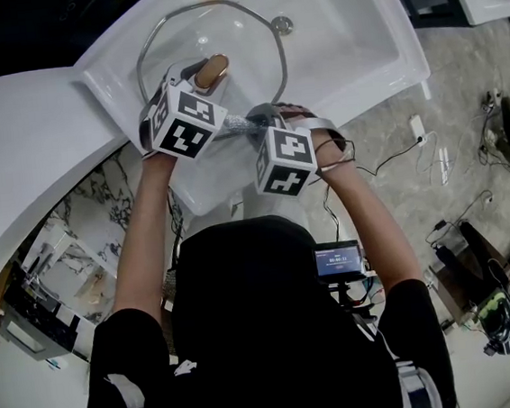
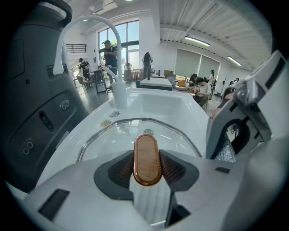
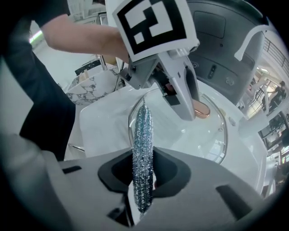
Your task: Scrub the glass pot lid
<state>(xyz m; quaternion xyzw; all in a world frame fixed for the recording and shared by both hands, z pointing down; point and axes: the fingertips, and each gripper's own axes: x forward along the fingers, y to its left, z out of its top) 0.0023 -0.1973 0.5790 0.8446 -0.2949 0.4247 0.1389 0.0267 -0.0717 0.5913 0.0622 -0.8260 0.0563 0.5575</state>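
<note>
Pinching lid knob (image 2: pixel 146 159), steel scourer (image 3: pixel 143 149)

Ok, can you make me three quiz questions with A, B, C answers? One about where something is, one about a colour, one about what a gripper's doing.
1. Where is the lid? A in the sink B on the floor C on a shelf
2. What colour is the lid's knob? A blue B brown C green
3. What is the right gripper doing? A hanging open, empty B squeezing a scrubber C holding a cup

Answers: 1 A, the lid lies in the white sink. 2 B, the knob is brown wood. 3 B, its jaws press on the sparkly scrubber.
</note>
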